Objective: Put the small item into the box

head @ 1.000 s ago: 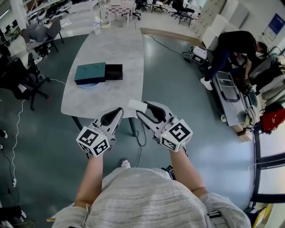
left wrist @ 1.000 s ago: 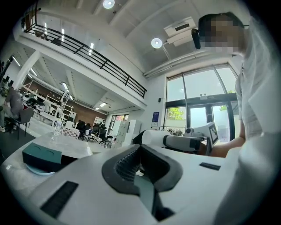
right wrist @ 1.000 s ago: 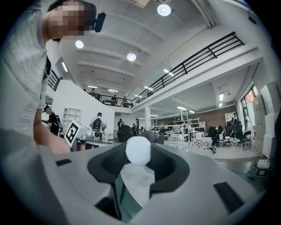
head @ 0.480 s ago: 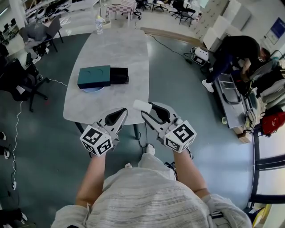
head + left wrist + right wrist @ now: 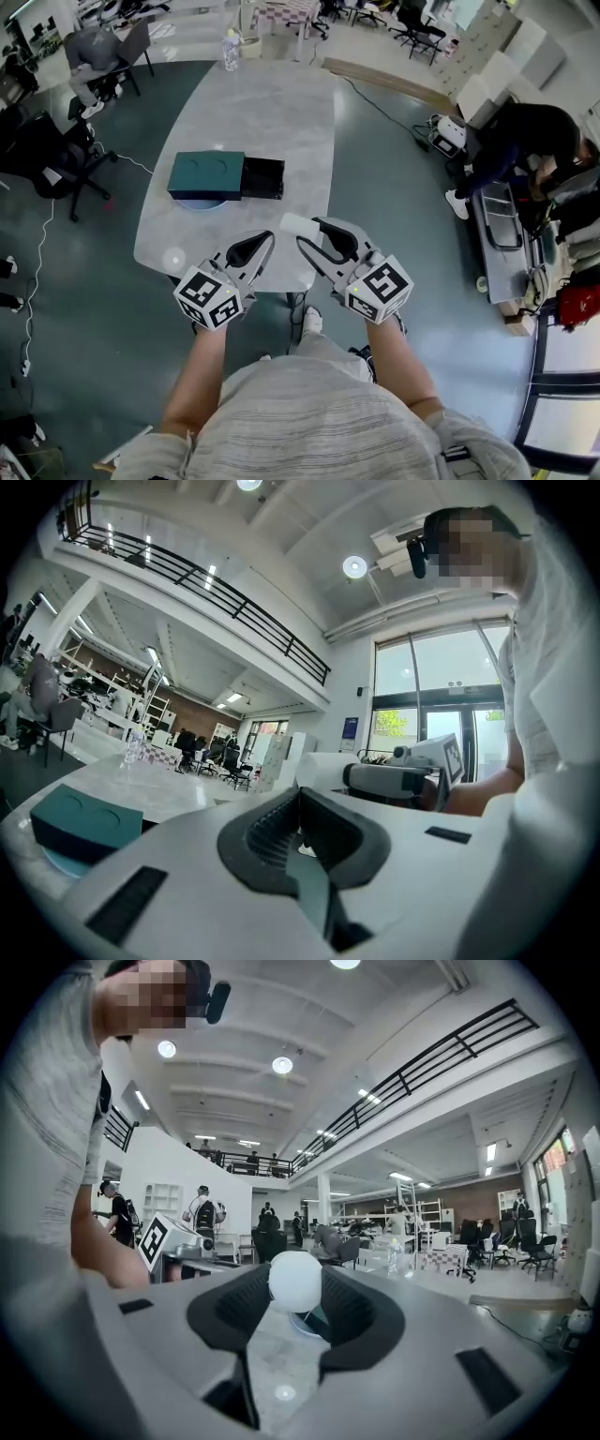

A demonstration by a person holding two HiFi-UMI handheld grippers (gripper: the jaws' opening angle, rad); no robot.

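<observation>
White small item (image 5: 295,1282) clamped in right tool (image 5: 307,232) — teal box (image 5: 206,175) ahead.

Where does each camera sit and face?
Head view: on the person's head, steeply down at the table, teal box, forearms, left gripper, right gripper.
Left gripper view: on that gripper, level along its shut jaws over the table; torso at right.
Right gripper view: along jaws shut on the white item; forearm at left.
Shared: each gripper view shows the other gripper.
</observation>
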